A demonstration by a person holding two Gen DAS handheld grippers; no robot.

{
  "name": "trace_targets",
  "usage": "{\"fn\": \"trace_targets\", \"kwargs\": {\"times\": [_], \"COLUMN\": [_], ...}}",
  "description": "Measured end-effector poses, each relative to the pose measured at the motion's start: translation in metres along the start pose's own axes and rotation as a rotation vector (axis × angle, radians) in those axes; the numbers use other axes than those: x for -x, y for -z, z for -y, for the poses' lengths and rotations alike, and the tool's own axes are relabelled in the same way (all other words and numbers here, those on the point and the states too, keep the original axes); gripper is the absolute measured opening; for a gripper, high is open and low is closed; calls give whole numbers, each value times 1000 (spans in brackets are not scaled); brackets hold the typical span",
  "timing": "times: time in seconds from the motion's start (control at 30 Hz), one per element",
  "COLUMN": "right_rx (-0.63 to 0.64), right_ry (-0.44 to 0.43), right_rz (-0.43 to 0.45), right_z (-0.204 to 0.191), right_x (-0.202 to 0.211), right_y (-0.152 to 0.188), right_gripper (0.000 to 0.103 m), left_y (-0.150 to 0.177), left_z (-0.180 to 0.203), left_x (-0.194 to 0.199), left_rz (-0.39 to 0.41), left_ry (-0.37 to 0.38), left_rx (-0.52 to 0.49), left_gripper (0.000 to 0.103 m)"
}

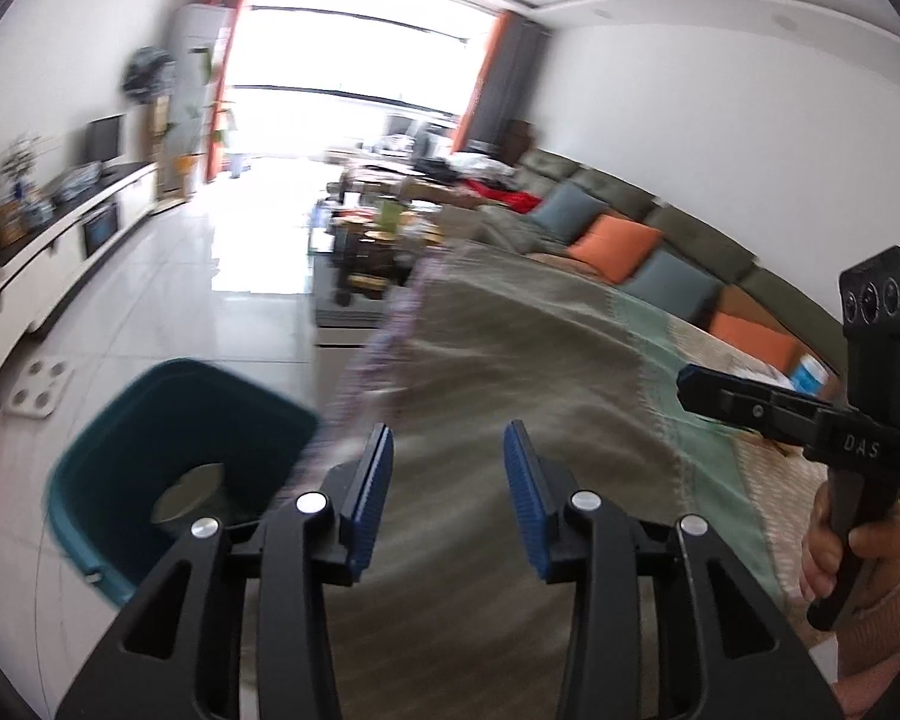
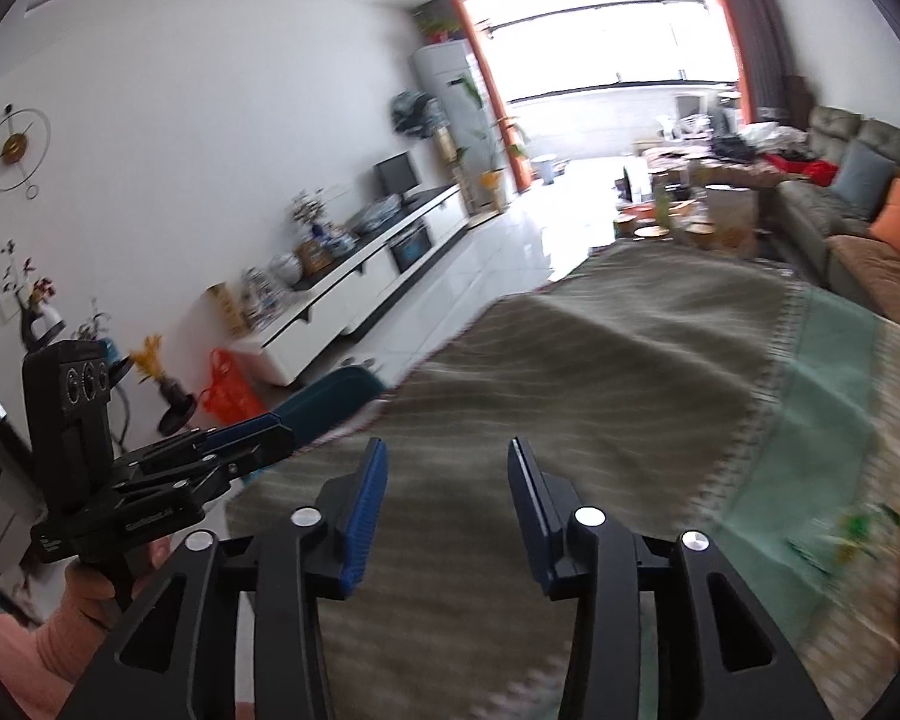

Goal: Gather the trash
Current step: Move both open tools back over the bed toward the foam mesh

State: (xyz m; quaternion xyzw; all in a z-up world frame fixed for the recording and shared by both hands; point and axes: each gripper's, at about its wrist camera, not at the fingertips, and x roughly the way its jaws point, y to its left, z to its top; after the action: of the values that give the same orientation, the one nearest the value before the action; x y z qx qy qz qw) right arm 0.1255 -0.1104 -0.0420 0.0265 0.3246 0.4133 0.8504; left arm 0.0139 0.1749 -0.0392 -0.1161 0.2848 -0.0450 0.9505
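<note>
Hovering: 2 empty gripper (image 1: 448,447) units, 1 teal bin (image 1: 120,444), 1 blanket (image 1: 510,348)

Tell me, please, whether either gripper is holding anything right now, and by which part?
Nothing is held: the left gripper and the right gripper both have their fingers apart over the cloth, with nothing between them.

Motion blur over most of both views. Striped cloth (image 1: 510,372) on the surface smeared; weave and fringe unreadable.

Teal bin (image 1: 150,420): near corner hidden behind left claw (image 1: 448,468) linkage; pale round item inside (image 1: 192,489) unidentifiable.

Right wrist view: green-and-white object (image 2: 858,531) at right edge blurred, partly cut off; cannot tell what it is.

Coffee table clutter (image 1: 384,222) too small to identify.

Right claw (image 1: 714,387) in left view: fingers seen edge-on, gap not readable there.
</note>
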Motion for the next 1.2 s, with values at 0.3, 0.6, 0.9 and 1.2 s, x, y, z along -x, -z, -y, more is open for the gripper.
{"fn": "trace_targets", "kwargs": {"times": [0.3, 0.6, 0.9, 1.2], "right_rx": [-153, -370, -473, -530], "right_ry": [220, 369, 344, 285], "right_rz": [105, 182, 183, 186], "right_z": [78, 158, 200, 214], "right_x": [80, 129, 130, 119], "right_y": [31, 55, 61, 61], "right_gripper": [55, 64, 64, 25], "left_y": [6, -6, -13, -3], "left_z": [80, 152, 193, 218], "left_x": [-44, -80, -118, -124], "left_rz": [-93, -135, -195, -231], "left_ry": [167, 266, 307, 375], "left_rx": [-128, -261, -319, -361], "left_gripper": [45, 56, 59, 59]}}
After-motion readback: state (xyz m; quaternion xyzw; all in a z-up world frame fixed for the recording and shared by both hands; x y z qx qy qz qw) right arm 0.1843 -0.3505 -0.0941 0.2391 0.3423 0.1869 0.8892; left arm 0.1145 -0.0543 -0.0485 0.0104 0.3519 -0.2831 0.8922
